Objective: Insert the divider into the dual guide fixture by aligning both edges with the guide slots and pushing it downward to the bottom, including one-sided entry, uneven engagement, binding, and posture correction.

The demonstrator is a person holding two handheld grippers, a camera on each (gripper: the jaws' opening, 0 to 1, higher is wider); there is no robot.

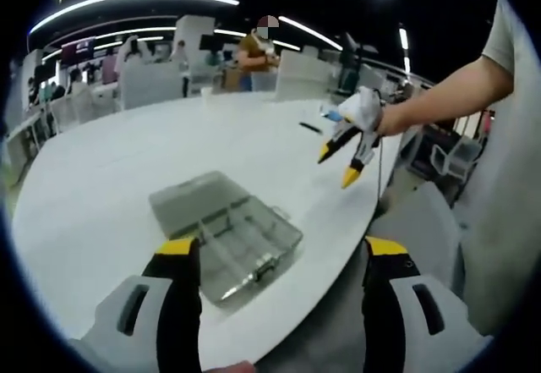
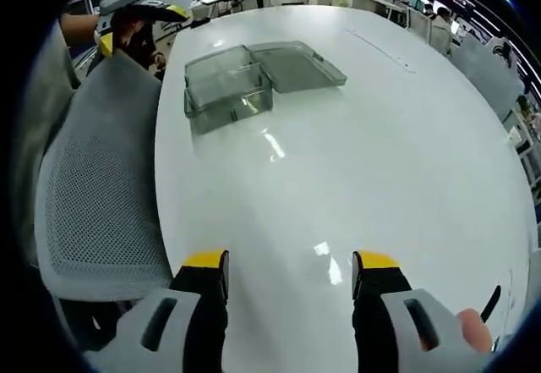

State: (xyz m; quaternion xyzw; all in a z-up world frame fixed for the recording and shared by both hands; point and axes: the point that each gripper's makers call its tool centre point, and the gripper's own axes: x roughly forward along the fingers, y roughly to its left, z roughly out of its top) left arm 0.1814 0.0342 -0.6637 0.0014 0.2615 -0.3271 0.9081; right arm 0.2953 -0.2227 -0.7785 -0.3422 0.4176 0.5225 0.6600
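Note:
A clear plastic organiser box (image 1: 226, 236) lies on the white table (image 1: 110, 187) just beyond my left gripper (image 1: 282, 250), its lid folded open behind it. That gripper is open with nothing between its yellow-tipped fingers. Thin partitions show inside the box, but I cannot make out a loose divider. In the right gripper view the same box (image 2: 226, 92) and lid (image 2: 297, 64) sit far across the table. My right gripper (image 2: 290, 263) is open and empty over bare tabletop. It also hangs in the air to the right as the right gripper (image 1: 341, 163), held by a hand.
A grey mesh chair (image 2: 93, 187) stands at the table's curved edge (image 1: 355, 221). The left gripper (image 2: 135, 1) shows beyond the chair. A thin black item (image 1: 309, 126) lies on the table. People and white chairs stand in the background.

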